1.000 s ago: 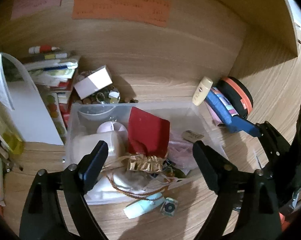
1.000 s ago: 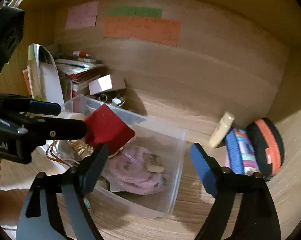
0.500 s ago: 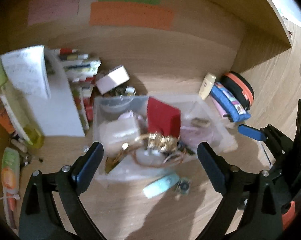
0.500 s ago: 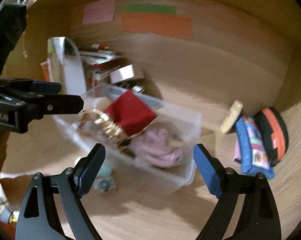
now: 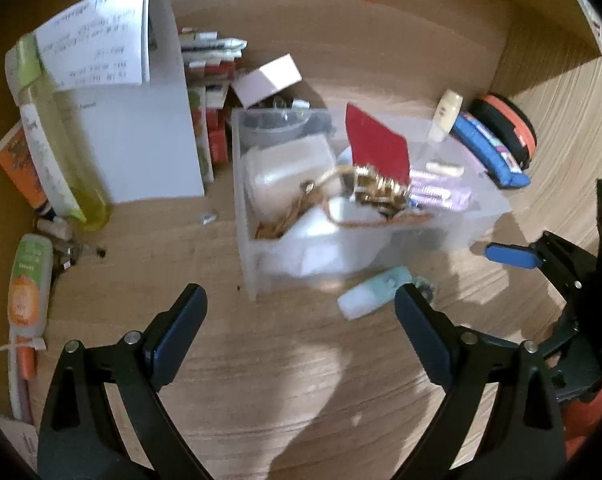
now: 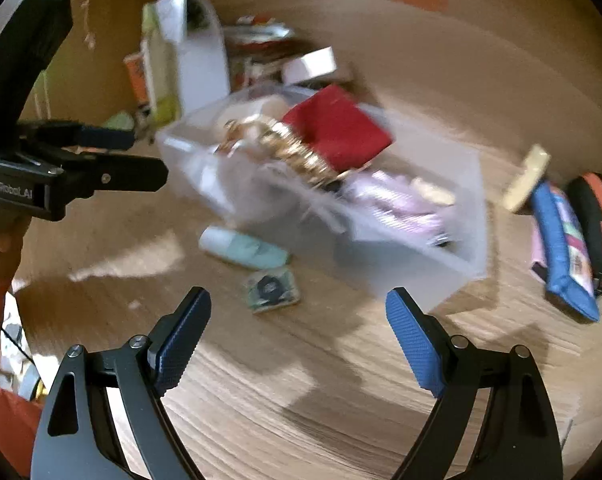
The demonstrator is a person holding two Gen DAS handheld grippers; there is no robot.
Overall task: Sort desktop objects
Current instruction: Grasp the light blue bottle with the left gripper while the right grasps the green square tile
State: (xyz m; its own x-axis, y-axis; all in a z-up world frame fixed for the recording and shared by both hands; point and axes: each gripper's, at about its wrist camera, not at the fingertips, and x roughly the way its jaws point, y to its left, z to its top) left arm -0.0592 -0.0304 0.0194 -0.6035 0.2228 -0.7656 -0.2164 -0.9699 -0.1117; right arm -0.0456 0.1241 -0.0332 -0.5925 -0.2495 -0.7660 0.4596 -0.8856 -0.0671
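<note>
A clear plastic bin (image 5: 247, 248) stands mid-desk, filled with a red pouch (image 5: 375, 148), a gold trinket (image 5: 377, 190), white containers and a pink item. In front of it lie a mint tube (image 5: 375, 292) and a small square packet (image 6: 271, 290). My left gripper (image 5: 301, 312) hangs open over bare wood short of the bin, with nothing between its fingers. My right gripper (image 6: 299, 312) is open too, just short of the packet and the mint tube (image 6: 243, 248). The right wrist view is blurred and shows the left gripper (image 6: 141, 156) at its left edge.
Left of the bin stand a white folder (image 5: 141, 132), a yellow-green bottle (image 5: 57, 152) and stacked boxes (image 5: 213, 80). An orange-green tube (image 5: 27, 284) lies at the far left. Right of the bin are a cream tube (image 5: 447, 114), a blue pencil case (image 5: 485, 148) and a round orange-black case (image 5: 509, 128).
Both grippers have drawn back from the bin and tipped downward, so the bin now sits farther off. The left jaws stand a little wider. Nothing was picked up.
</note>
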